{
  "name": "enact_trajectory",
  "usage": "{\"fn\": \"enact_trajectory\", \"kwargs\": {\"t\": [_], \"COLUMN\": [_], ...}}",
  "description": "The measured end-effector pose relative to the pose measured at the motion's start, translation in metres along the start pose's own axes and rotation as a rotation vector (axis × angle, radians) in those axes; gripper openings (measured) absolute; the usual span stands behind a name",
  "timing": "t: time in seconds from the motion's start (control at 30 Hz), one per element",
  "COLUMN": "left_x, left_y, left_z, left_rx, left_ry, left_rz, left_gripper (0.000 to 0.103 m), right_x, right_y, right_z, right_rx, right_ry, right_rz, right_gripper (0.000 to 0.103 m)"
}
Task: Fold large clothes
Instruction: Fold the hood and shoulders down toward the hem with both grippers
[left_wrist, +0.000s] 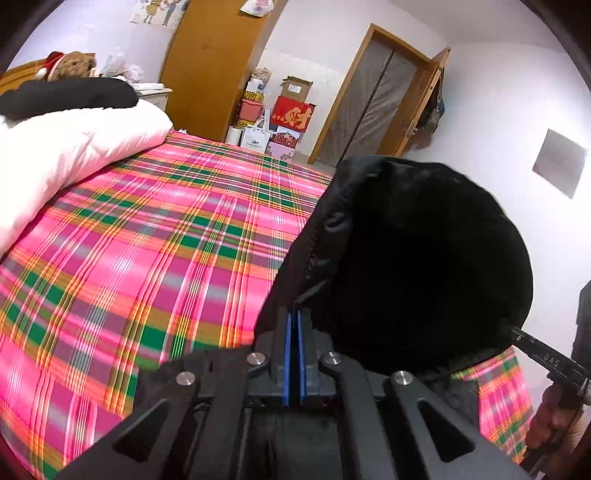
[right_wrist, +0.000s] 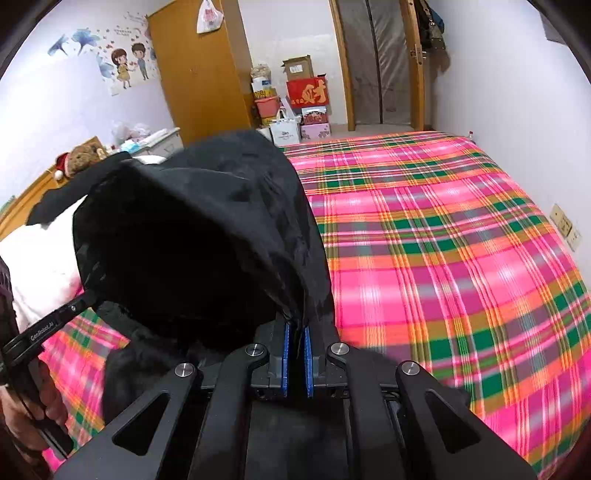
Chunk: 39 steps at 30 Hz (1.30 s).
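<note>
A large black garment with a zip (left_wrist: 413, 258) hangs in the air over the plaid bed, bunched up and stretched between both grippers. My left gripper (left_wrist: 294, 314) is shut on one edge of it, next to the zip. In the right wrist view the same black garment (right_wrist: 207, 236) fills the left half, and my right gripper (right_wrist: 296, 326) is shut on another edge of it. Each view catches the other gripper's handle and the hand on it at its edge. Most of the cloth's lower part is hidden behind the grippers.
The bed has a pink, green and orange plaid sheet (left_wrist: 155, 251). A white duvet (left_wrist: 74, 147) with a dark item on top lies at the head end. A wooden wardrobe (right_wrist: 199, 70), stacked boxes (right_wrist: 306, 92) and a door (right_wrist: 376, 62) stand beyond the bed.
</note>
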<state>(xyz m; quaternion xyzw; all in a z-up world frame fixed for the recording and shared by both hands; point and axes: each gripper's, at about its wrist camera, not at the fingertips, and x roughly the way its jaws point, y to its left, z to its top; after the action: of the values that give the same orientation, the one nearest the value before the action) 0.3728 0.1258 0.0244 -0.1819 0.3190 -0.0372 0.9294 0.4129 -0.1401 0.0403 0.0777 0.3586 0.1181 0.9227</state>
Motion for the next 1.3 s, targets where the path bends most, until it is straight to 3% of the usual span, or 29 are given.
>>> {"fn": "enact_trajectory", "kwargs": {"t": [0.17, 0.43, 0.6, 0.8, 0.9, 1.0, 1.17, 1.3], "left_x": [-0.043, -0.054, -0.071, -0.108, -0.117, -0.118, -0.096, -0.067], "left_y": [0.009, 0.032, 0.042, 0.048, 0.038, 0.013, -0.032, -0.039], "left_z": [-0.059, -0.137, -0.164, -0.178, -0.163, -0.134, -0.087, -0.085], "left_rx": [-0.025, -0.115, -0.101, -0.115, -0.105, -0.040, 0.086, 0.097], "left_ry": [0.036, 0.183, 0.273, 0.275, 0.235, 0.180, 0.121, 0.157], "left_rz": [0.001, 0.043, 0.093, 0.109, 0.082, 0.019, -0.055, -0.070], "left_gripper": [0.003, 0.003, 0.004, 0.005, 0.010, 0.028, 0.030, 0.030], "right_x": [-0.030, -0.029, -0.022, -0.041, -0.053, -0.071, -0.078, -0.048], "right_y": [-0.003, -0.025, -0.036, -0.057, -0.063, -0.048, -0.006, 0.023], "right_z": [-0.053, -0.135, -0.165, -0.198, -0.190, -0.157, -0.094, -0.085], "right_rx": [0.059, 0.151, 0.165, 0.211, 0.252, 0.232, 0.145, 0.067], "right_ry": [0.026, 0.150, 0.242, 0.276, 0.246, 0.153, 0.029, 0.058], "right_rz": [0.035, 0.040, 0.036, 0.015, 0.016, 0.061, 0.162, 0.182], "right_gripper": [0.006, 0.006, 0.006, 0.016, 0.016, 0.016, 0.023, 0.023]}}
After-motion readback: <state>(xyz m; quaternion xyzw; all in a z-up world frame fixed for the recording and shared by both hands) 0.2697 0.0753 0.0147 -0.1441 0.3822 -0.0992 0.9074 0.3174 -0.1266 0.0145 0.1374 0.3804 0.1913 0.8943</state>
